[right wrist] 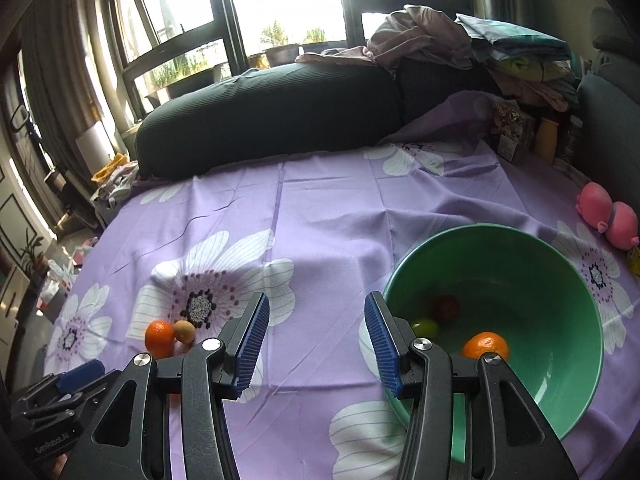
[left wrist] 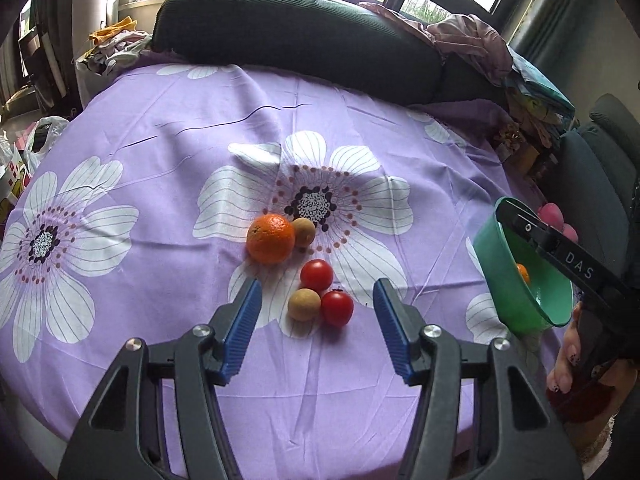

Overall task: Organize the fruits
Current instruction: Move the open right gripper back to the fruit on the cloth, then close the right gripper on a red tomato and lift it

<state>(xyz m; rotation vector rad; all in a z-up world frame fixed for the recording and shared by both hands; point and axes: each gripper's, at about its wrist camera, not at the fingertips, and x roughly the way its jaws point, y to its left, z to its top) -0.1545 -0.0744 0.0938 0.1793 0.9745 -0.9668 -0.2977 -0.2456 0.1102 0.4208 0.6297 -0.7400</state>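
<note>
On the purple flowered cloth (left wrist: 160, 128) lie an orange (left wrist: 270, 239), two tan round fruits (left wrist: 304, 304) (left wrist: 303, 231) and two red tomatoes (left wrist: 316, 275) (left wrist: 337, 308). My left gripper (left wrist: 318, 298) is open, its jaws wide on either side of the near tan fruit and tomato, just short of them. My right gripper (right wrist: 316, 328) is open and empty, its right finger (right wrist: 384, 344) in front of the rim of a green bowl (right wrist: 560, 280). The bowl holds an orange (right wrist: 485, 345), a green fruit (right wrist: 425, 325) and a dark red fruit (right wrist: 447, 307).
A dark bolster cushion (left wrist: 296, 36) lies along the far edge of the cloth. Piled clothes (right wrist: 420, 36) and jars (right wrist: 546, 140) stand at the back right. A pink pig toy (right wrist: 608, 220) lies right of the bowl. Bags (left wrist: 40, 140) sit off the left edge.
</note>
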